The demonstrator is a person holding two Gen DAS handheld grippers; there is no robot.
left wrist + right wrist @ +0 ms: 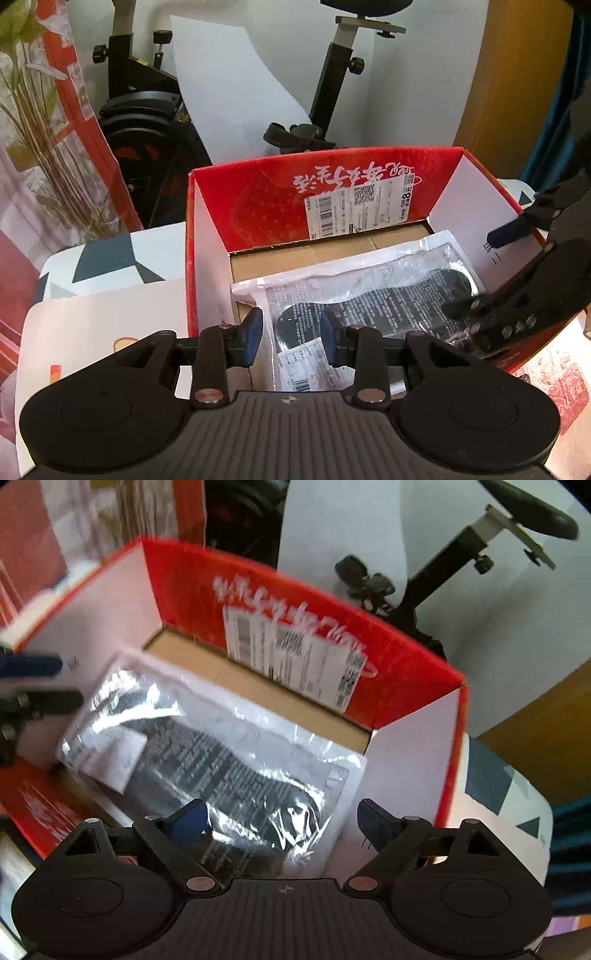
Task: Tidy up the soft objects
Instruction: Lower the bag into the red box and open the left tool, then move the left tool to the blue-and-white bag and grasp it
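A clear plastic bag (369,288) with black insoles inside lies flat on the brown cardboard floor of an open red box (325,158). My left gripper (291,332) hangs over the bag's near end, its blue pads a small gap apart, and nothing shows pressed between them. In the right wrist view the same bag (221,746) lies slantwise in the red box (406,672). My right gripper (280,823) stands wide open above the bag's crinkled end and holds nothing. Each gripper also shows at the edge of the other's view: the right gripper (484,269) and the left gripper (48,683).
A shipping label (362,206) is stuck on the box's far wall. The box stands on a patterned tablecloth (110,258). Behind it are an exercise bike (147,110), a white sheet (236,81), dried stalks (37,129) at the left and a wooden panel (517,74) at the right.
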